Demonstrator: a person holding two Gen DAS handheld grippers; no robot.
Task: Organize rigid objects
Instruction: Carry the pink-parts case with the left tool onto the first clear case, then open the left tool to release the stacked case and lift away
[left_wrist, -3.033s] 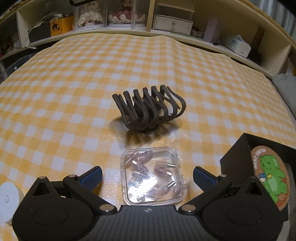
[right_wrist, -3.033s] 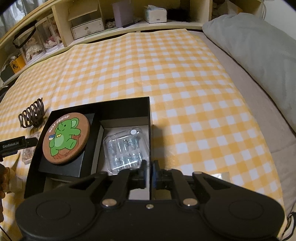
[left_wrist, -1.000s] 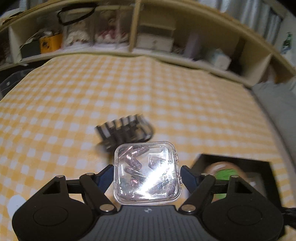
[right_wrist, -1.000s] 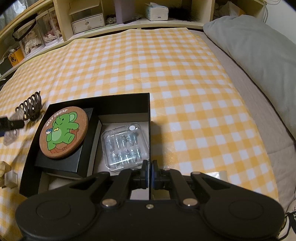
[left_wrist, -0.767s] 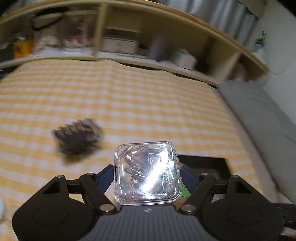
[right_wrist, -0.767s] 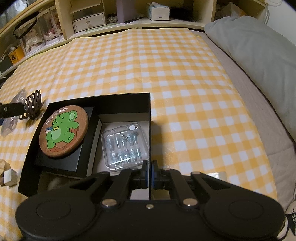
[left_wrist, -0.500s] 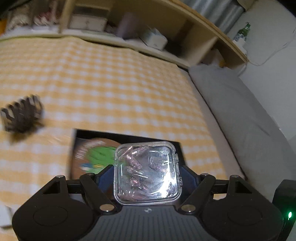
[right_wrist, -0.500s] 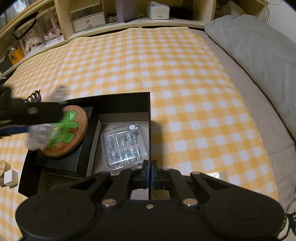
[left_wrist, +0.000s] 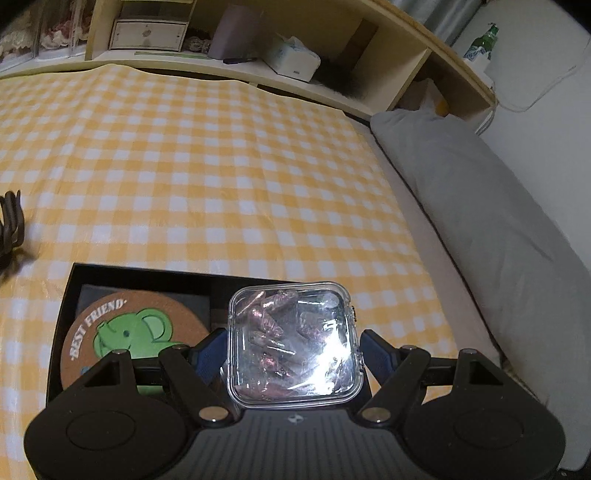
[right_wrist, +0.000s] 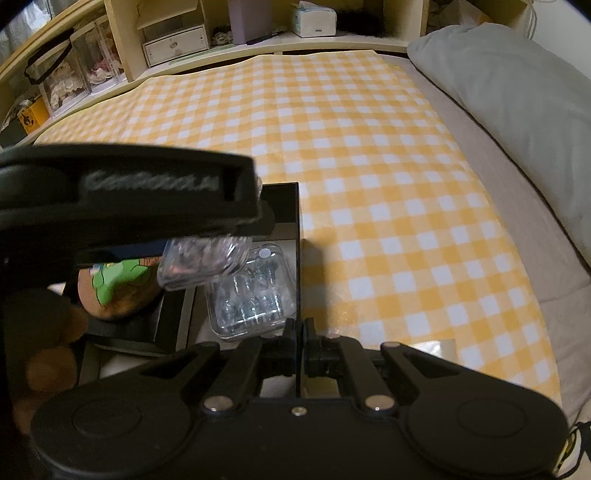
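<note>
So the left gripper (left_wrist: 293, 350) has its two blue pads clamped on the sides of a small clear case (left_wrist: 293, 341) full of pinkish bits, and it's held up in the air over the black box (right_wrist: 298, 221), not touching anything. From the right wrist view the clear case (right_wrist: 205, 264) hangs above the box's right-hand section, just over the second clear case (right_wrist: 251, 295) that already lies flat in there. Can't tell how much gap is between the two cases.

The right gripper (right_wrist: 299, 343) is pinched tight on the thin right wall of the black box, at the near end, fingers one on each side of the wall.

Inside the box, left of the lying case, there's the round cork coaster (left_wrist: 129, 332) with the green elephant, sitting on a raised black insert. The left gripper's body covers a lot of that side in the right wrist view.

Room-wise: right of the box's right wall it's open yellow checked cloth (left_wrist: 221, 166), then the cloth's edge, then a grey pillow (left_wrist: 480, 206) further right. Beyond the box's far wall, more bare cloth up to the shelves (right_wrist: 177, 40). The dark hair claw (left_wrist: 11, 225) sits on the cloth off to the far left of the box, apart from it.
</note>
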